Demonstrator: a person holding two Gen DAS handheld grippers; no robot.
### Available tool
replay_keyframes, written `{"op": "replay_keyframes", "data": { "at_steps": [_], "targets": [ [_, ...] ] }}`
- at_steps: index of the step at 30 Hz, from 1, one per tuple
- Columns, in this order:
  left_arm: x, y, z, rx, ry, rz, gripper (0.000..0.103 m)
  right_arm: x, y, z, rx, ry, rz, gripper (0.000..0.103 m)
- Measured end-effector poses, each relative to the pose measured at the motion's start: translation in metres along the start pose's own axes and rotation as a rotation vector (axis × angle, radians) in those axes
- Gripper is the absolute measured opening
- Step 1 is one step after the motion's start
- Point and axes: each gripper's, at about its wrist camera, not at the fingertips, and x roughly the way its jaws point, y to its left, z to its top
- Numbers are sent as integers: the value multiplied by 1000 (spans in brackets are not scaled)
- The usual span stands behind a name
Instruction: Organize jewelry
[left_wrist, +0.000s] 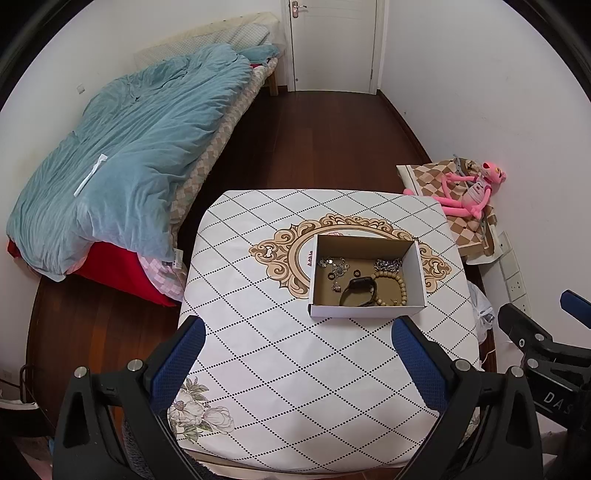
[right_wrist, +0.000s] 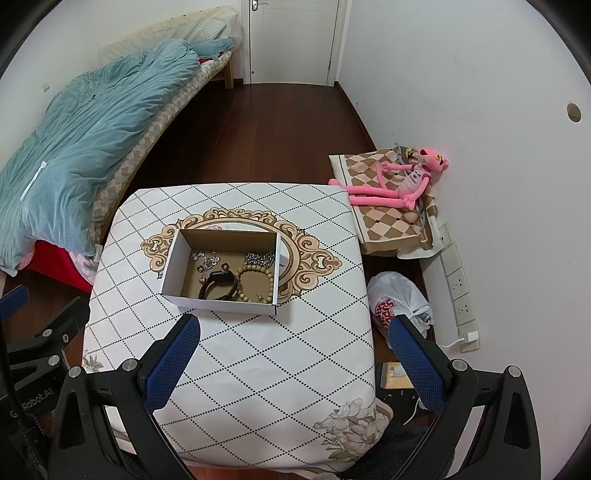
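Note:
An open cardboard box (left_wrist: 416, 275) stands on the table with a diamond-pattern cloth (left_wrist: 295, 369). Inside lie a black wristband (left_wrist: 360, 291), a wooden bead bracelet (left_wrist: 397, 284), silver chains (left_wrist: 334, 264) and small rings. The box also shows in the right wrist view (right_wrist: 171, 273), with the wristband (right_wrist: 219, 284) and beads (right_wrist: 258, 282). My left gripper (left_wrist: 299, 332) is open and empty, held above the table's near side, short of the box. My right gripper (right_wrist: 293, 330) is open and empty, near the box's front right.
A bed with a teal quilt (left_wrist: 129, 166) lies left. A pink plush toy (right_wrist: 399, 184) lies on a checkered cushion by the right wall. A white plastic bag (right_wrist: 399, 299) and a power strip (right_wrist: 458, 288) are on the floor to the right. A door (left_wrist: 332, 40) is at the back.

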Motion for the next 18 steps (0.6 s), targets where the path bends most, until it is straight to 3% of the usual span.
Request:
{"op": "replay_keyframes", "data": {
  "at_steps": [18],
  "targets": [
    [0, 1, 1, 1, -1, -8, 103, 0, 1, 1, -1, 2, -1, 103]
  ]
}}
